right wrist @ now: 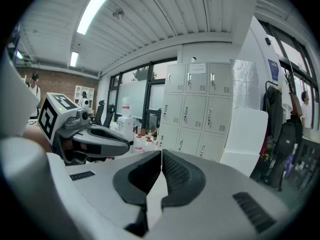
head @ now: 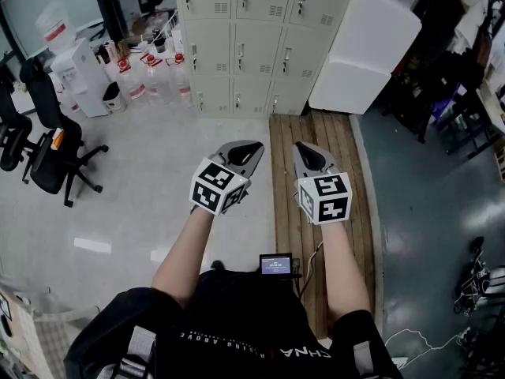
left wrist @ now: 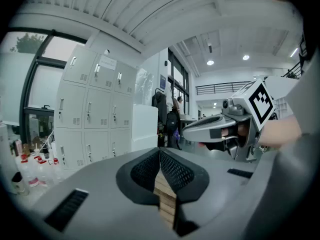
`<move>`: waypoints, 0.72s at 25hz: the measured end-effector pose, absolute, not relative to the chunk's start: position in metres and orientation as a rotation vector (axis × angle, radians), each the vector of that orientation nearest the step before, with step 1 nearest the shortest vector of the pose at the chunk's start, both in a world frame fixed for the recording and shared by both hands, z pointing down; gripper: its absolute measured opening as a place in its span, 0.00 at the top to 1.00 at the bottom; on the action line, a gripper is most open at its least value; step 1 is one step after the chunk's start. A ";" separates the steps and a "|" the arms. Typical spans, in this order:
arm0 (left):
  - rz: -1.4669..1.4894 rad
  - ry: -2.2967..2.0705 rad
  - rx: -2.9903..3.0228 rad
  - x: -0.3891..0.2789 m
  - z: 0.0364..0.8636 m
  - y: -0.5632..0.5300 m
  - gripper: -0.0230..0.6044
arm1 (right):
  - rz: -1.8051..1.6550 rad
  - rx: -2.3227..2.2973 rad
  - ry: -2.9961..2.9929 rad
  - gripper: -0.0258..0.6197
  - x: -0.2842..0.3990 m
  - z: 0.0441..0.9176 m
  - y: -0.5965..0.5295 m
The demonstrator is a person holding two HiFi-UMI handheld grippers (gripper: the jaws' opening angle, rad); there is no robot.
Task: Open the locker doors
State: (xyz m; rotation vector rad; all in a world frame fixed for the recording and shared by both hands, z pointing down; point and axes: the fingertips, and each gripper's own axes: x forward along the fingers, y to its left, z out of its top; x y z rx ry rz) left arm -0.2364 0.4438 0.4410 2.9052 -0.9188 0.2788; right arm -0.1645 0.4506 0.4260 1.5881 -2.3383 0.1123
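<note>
Small white print, seemingly "RISING ABOVE", on the person's black shirt; nothing else legible.

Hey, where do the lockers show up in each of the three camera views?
Head view: the lockers are at the top centre, all doors shut.
Left gripper view: lockers are left of centre.
Right gripper view: lockers are just right of centre.
Shared landmark: the big white block sits against the lockers' right side in every view.
</note>
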 end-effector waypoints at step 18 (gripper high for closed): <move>0.240 -0.763 2.977 -0.215 0.432 0.474 0.93 | -0.021 1.603 -2.350 0.91 -0.158 0.413 0.486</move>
